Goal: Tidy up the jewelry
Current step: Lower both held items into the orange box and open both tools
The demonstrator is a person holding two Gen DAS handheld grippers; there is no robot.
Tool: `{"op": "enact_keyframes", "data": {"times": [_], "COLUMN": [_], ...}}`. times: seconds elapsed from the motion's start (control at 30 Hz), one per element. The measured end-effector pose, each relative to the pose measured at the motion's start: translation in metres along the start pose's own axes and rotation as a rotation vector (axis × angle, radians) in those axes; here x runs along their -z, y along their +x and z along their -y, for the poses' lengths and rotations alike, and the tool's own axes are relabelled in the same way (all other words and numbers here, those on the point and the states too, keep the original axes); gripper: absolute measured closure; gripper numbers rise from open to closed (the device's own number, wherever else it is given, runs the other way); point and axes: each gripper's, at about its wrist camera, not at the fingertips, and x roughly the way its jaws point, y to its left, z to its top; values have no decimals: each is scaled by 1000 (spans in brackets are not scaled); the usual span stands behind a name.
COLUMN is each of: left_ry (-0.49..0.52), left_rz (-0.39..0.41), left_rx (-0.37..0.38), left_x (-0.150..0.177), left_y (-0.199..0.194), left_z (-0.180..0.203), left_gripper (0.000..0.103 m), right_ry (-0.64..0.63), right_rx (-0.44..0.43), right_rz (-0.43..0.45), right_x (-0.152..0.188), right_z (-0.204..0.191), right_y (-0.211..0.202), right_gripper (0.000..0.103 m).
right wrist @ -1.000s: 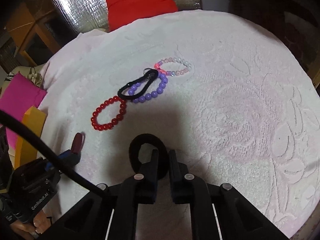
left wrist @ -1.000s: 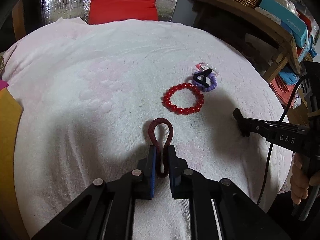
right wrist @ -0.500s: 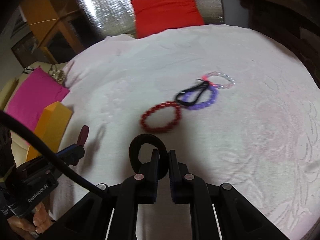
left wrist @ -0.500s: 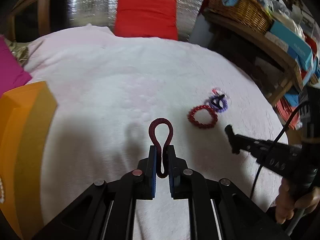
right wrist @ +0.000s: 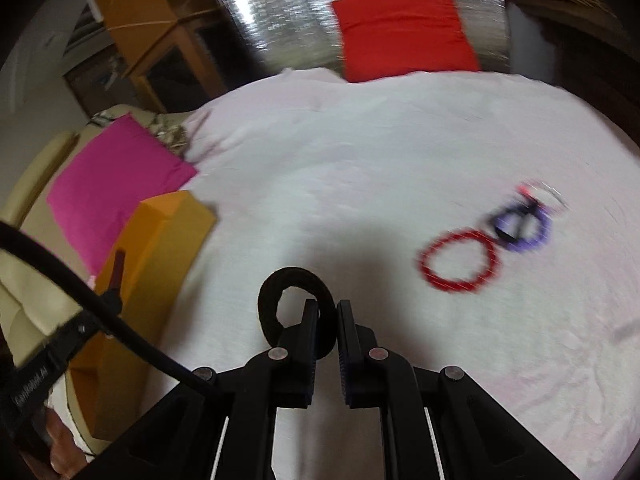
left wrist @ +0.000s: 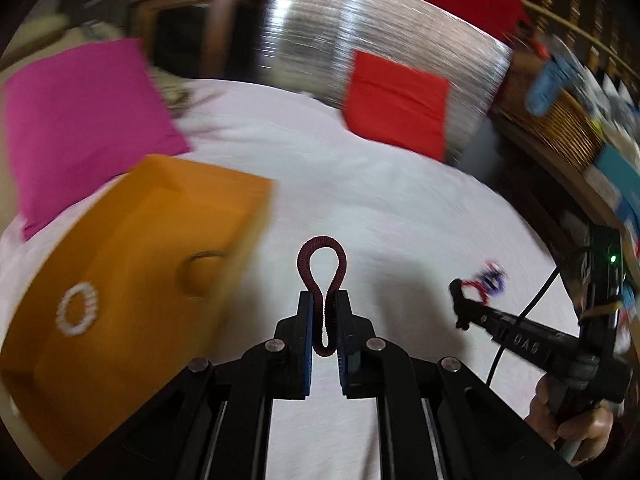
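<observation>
My left gripper is shut on a dark red coiled hair tie, whose loop stands up above the fingertips. It hovers beside an open orange box that holds a white bead bracelet. My right gripper is shut on a black hair tie, over the white cloth. To its right lie a red bead bracelet, a purple bead bracelet with a thin black tie across it, and a pale bracelet. All of these are blurred.
A pink cushion lies behind the orange box at the left. A red cushion leans on silver foil at the back. A wooden shelf with a wicker basket and boxes stands to the right. A hand holds the right gripper's grip.
Both grippers have swung left and risen, each still pinching its hair tie. The bracelets have slid to the right of view. The orange box and pink cushion have come into the left wrist view.
</observation>
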Motion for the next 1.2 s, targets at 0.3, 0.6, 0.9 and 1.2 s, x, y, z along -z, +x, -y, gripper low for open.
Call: {"op": "enact_keyframes", "data": {"times": [0.3,0.6,0.9,1.2], "left_ry": [-284,-391,-436,-399], "left_rz": [76,10,5,36], "left_rx": [-181,-281,-381,-433], "left_x": [19,37,39,34], "left_y": [-39,-32,-29,-28], "left_z": [-117,-162,-166,-154], "left_gripper": [92,92,48,47], "right_ry": [-211,-283,-207,-92], "right_rx": [-160,-245,-292,-395], "right_rz": [-58,-142,-180,-176], "right_x": [-19,5,10,-3], "right_z": [-131,-216,-216,-194], "right_y": [24,68,86,75], "right_gripper": [93,93,89,89]}}
